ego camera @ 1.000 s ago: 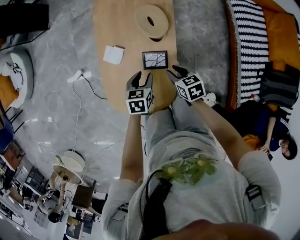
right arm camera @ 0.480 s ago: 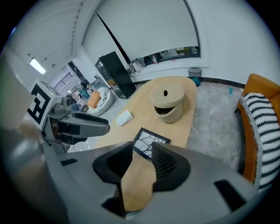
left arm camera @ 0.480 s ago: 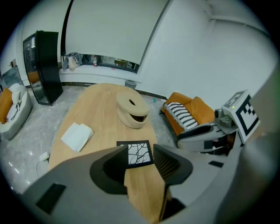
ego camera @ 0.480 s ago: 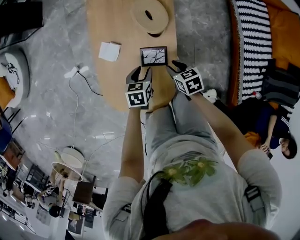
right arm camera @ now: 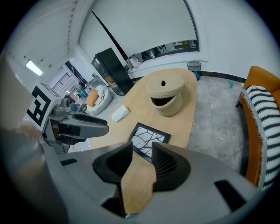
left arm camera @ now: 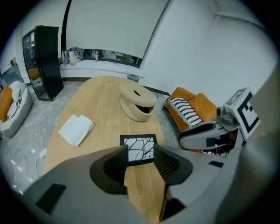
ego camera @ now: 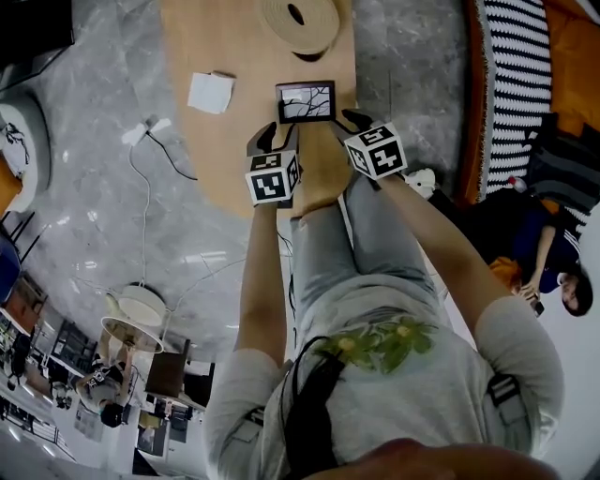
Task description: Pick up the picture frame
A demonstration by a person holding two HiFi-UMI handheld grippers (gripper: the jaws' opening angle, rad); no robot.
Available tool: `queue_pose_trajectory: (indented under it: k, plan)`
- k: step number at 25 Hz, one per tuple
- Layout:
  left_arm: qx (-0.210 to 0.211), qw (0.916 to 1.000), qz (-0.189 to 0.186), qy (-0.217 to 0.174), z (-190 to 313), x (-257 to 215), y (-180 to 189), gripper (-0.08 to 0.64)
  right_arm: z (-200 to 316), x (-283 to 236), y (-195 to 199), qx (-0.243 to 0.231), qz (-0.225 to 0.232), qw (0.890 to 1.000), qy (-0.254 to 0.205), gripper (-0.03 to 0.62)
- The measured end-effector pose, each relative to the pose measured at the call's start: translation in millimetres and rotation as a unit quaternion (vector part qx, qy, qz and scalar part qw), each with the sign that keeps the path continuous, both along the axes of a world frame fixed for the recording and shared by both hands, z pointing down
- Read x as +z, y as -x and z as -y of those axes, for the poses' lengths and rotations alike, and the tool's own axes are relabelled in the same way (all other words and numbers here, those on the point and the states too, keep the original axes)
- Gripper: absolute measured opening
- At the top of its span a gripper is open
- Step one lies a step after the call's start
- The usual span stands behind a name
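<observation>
Picture frame (ego camera: 306, 101) edge hides behind left claw (left arm camera: 141, 148) and just-opening right claw (right arm camera: 142, 148), both wide, empty.

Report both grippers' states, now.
Left gripper: open, jaws empty.
Right gripper: open, jaws have just been opening, nothing between them.

Picture frame (ego camera: 306, 101): black border, white field crossed by black branching lines; worktop (ego camera: 234, 56): pale wood grain; folded cloth (ego camera: 210, 92): white; round vessel (ego camera: 300, 21): beige. Left gripper (ego camera: 278, 137) and right gripper (ego camera: 356, 120): grey bodies, black ribbed pads, white cubes with black square markers. Sofa (ego camera: 572, 47): orange, with a black-and-white striped throw (ego camera: 511, 75).
</observation>
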State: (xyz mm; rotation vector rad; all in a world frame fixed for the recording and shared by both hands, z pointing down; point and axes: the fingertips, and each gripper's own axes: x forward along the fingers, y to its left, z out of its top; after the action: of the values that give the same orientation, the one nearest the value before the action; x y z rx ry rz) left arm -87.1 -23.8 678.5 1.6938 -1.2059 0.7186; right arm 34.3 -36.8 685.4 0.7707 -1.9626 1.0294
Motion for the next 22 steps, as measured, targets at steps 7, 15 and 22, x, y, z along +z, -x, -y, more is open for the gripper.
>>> queue_pose_trajectory:
  k: [7, 15, 22]
  plan:
    - [0.008, 0.9998, 0.002, 0.016, -6.7, 22.6, -1.4, 0.186, 2.9, 23.2, -1.4, 0.002, -0.009, 1.0, 0.009, 0.14]
    - [0.006, 0.9995, 0.001, 0.031, -9.7, 48.6, 2.7, 0.186, 5.5, 49.4, -7.7, 0.009, -0.023, 0.999, 0.022, 0.14]
    - [0.01, 0.9995, 0.005, 0.031, -3.2, 65.0, 1.2, 0.187, 4.7, 68.2, -12.9, 0.008, -0.027, 0.999, 0.034, 0.14]
